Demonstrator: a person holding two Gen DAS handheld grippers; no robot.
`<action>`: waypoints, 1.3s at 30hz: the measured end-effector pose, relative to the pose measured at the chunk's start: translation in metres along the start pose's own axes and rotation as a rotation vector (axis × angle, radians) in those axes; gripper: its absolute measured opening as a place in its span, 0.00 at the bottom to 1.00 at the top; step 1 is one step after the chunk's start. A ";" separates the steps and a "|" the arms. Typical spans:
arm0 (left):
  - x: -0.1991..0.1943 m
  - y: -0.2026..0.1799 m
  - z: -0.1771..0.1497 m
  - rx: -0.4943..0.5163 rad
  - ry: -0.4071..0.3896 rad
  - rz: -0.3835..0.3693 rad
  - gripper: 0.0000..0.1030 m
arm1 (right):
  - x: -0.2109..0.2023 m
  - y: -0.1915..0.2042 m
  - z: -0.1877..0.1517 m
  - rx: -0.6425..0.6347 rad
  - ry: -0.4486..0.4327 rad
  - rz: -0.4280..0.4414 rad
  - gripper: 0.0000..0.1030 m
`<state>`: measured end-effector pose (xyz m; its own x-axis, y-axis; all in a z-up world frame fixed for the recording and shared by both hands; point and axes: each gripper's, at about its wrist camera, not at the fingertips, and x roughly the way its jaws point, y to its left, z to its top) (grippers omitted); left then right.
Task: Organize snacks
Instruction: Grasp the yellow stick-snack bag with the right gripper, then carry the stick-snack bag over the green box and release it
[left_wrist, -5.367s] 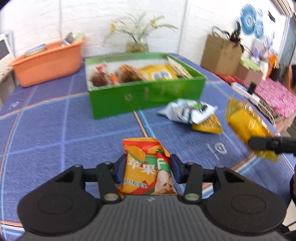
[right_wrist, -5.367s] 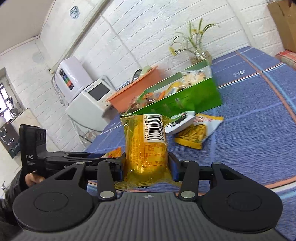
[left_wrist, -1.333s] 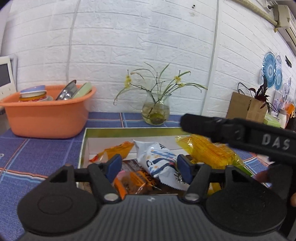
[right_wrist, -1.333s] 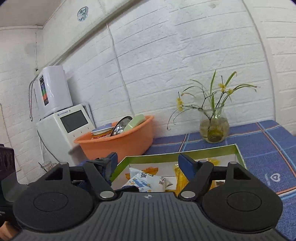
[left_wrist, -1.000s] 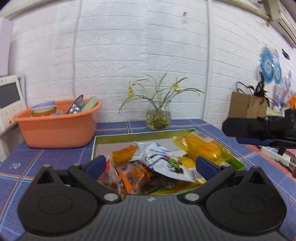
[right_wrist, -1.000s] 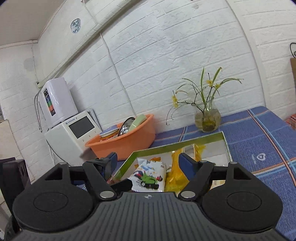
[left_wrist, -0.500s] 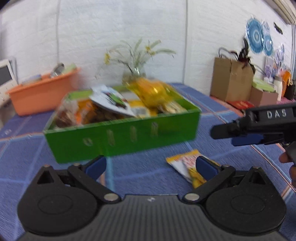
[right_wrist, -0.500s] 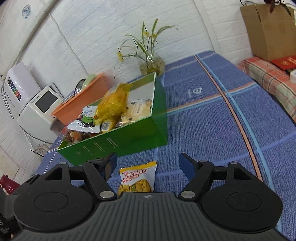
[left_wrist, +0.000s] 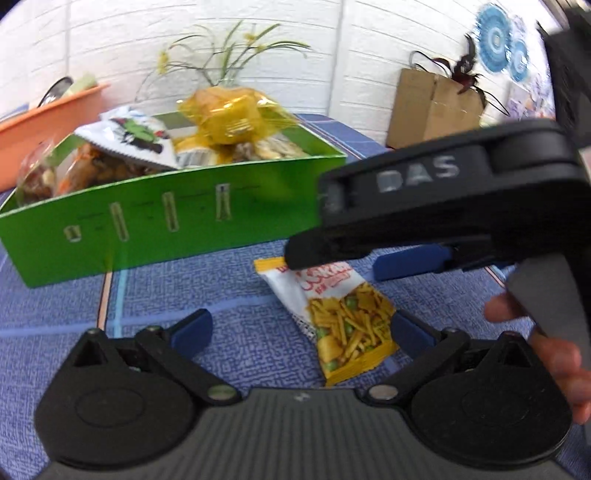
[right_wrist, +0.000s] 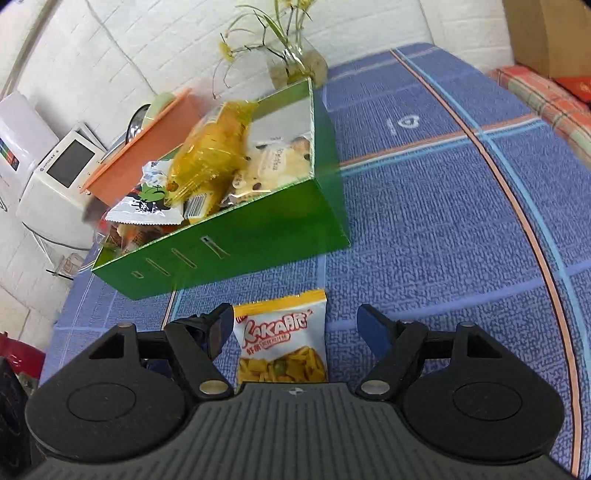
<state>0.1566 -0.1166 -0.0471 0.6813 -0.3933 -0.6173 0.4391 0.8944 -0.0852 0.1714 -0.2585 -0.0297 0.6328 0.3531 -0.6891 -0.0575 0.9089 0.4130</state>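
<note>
A green box (left_wrist: 177, 218) (right_wrist: 258, 236) holds several snack packs, with a yellow pack (left_wrist: 232, 118) (right_wrist: 210, 155) and a white pack (left_wrist: 133, 136) (right_wrist: 147, 203) on top. One white-and-yellow snack bag (left_wrist: 340, 314) (right_wrist: 282, 336) lies on the blue cloth in front of the box. My left gripper (left_wrist: 301, 328) is open and empty, the bag just inside its right finger. My right gripper (right_wrist: 295, 325) is open and empty, with the bag between its fingers, nearer the left one. The right gripper also shows in the left wrist view (left_wrist: 332, 254), low over the bag's top end.
An orange tub (left_wrist: 40, 122) (right_wrist: 147, 136) stands behind the box on the left. A glass vase of flowers (right_wrist: 295, 62) is behind the box. A brown paper bag (left_wrist: 432, 107) stands far right. A white appliance (right_wrist: 55, 177) sits off the table's left.
Both grippers let go of their packs into the box, then drew back and down toward the table. The right gripper now straddles the last bag; the left gripper has come close to it.
</note>
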 end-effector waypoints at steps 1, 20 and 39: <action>0.000 -0.002 0.000 0.018 -0.001 -0.011 0.96 | 0.001 0.002 0.000 -0.028 0.019 0.010 1.00; -0.055 0.007 0.000 0.153 -0.086 -0.040 0.55 | -0.023 0.041 -0.010 -0.075 -0.080 0.119 0.63; -0.080 0.100 0.087 0.170 -0.385 0.168 0.52 | -0.009 0.153 0.043 -0.454 -0.466 0.125 0.63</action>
<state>0.1964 -0.0145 0.0615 0.9053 -0.3254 -0.2731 0.3721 0.9175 0.1404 0.1904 -0.1321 0.0654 0.8622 0.4217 -0.2806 -0.4074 0.9065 0.1107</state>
